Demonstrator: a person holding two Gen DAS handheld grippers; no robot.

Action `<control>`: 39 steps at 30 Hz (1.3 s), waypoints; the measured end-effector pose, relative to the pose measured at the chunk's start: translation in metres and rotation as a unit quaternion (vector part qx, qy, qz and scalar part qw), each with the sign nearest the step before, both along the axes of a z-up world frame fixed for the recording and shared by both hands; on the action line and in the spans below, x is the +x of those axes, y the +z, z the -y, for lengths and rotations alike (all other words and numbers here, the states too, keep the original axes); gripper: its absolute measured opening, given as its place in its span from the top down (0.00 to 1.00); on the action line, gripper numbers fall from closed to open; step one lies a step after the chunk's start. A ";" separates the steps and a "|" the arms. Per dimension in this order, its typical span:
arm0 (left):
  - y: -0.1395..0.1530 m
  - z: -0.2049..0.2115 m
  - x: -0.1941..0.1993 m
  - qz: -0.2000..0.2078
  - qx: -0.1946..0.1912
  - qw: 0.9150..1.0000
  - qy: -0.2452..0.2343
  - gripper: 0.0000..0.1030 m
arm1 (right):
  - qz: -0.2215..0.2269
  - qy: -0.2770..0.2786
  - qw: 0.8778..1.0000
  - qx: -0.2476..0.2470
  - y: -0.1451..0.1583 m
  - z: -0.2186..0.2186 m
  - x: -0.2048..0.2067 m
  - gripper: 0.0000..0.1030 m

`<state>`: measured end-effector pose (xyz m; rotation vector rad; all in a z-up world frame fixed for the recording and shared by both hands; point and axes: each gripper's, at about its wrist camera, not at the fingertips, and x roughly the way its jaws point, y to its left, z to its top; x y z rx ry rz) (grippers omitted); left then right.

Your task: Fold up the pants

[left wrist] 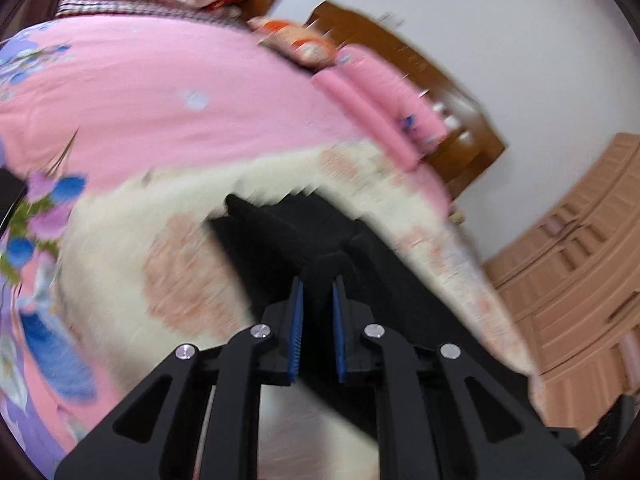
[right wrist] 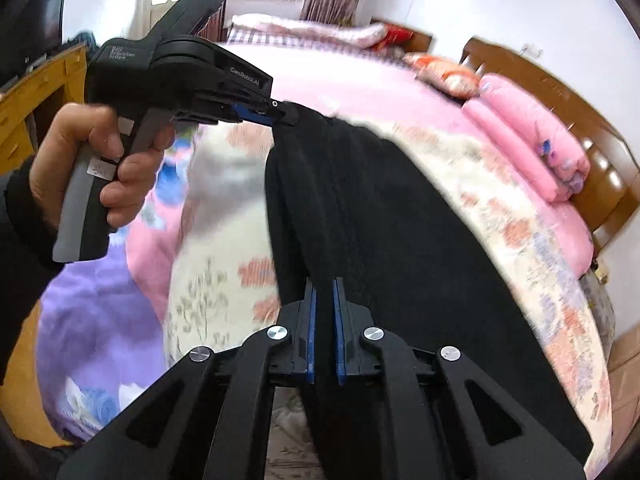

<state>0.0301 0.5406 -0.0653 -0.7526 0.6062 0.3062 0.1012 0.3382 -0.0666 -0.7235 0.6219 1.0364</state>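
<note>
The black pants (right wrist: 372, 216) hang lifted over the bed (left wrist: 160, 92), stretched between the two tools. Their long axis runs away from the right tool (right wrist: 325, 320) toward the headboard (right wrist: 560, 92), with the far edge leading up and left to the left tool (right wrist: 286, 114). Both tools are clamped on the pants' fabric: the right tool's blue pads pinch a fold, and the left tool (left wrist: 318, 320) grips another bunched edge. A hand (right wrist: 84, 160) holds the left tool's handle. Beneath lies a cream floral blanket (left wrist: 120, 248) on the pink quilt, with open bedding to the left. Folded pink bedding (right wrist: 532, 148) and a pillow (right wrist: 444, 72) lie near the headboard; a wardrobe (left wrist: 580, 248) stands beyond the bed's right edge.
</note>
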 end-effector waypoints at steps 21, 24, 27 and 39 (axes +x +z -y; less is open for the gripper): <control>0.077 0.135 0.048 -0.023 0.246 0.962 -0.114 0.04 | -0.114 -0.161 0.974 0.115 0.050 0.161 0.106 0.32; 0.062 0.157 0.102 -0.064 0.230 0.956 -0.169 0.04 | -0.123 -0.248 0.952 0.128 0.051 0.217 0.148 0.32; 0.043 0.177 0.146 -0.110 0.225 0.945 -0.210 0.04 | -0.133 -0.287 0.937 0.150 0.051 0.269 0.163 0.31; -0.021 0.163 0.201 -0.163 0.205 0.937 -0.233 0.01 | -0.136 -0.285 0.946 0.074 -0.013 0.283 0.200 0.15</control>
